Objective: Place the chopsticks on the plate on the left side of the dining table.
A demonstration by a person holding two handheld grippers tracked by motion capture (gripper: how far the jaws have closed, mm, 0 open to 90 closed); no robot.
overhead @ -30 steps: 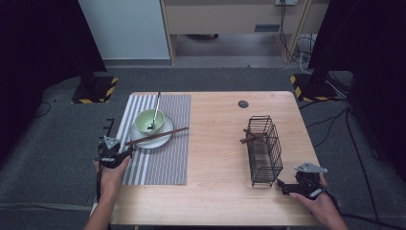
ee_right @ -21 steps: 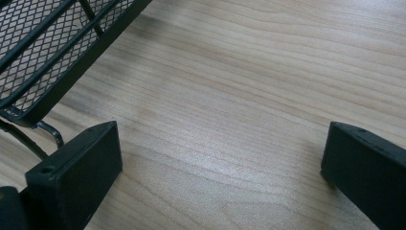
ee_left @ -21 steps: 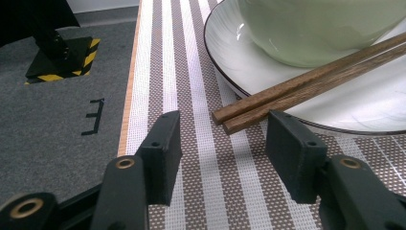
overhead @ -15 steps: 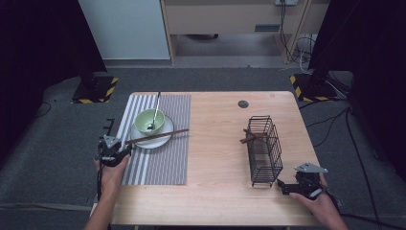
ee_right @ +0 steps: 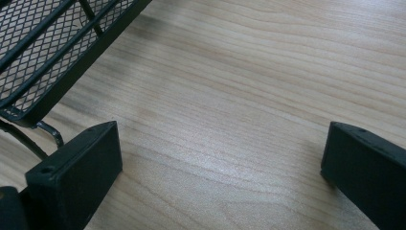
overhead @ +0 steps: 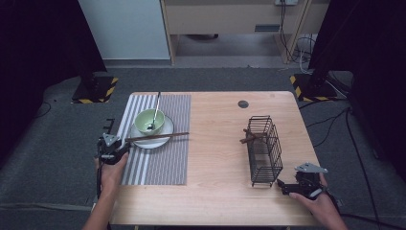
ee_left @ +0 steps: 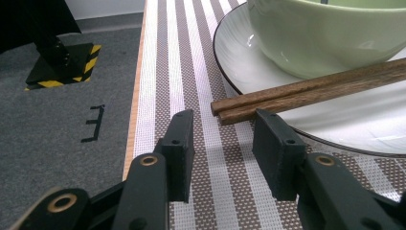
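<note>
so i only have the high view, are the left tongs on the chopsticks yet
observer: not yet. The left tongs have just been closing, and the ends of the chopsticks sit in the gap at the tips, but the pads are not pressing on them.
operator: are the sticks together
observer: yes, side by side, with their ends overhanging the rim of the plate.
operator: and the right tongs
observer: the right tongs are wide open over the bare table, with a corner of the basket just ahead of one jaw.
</note>
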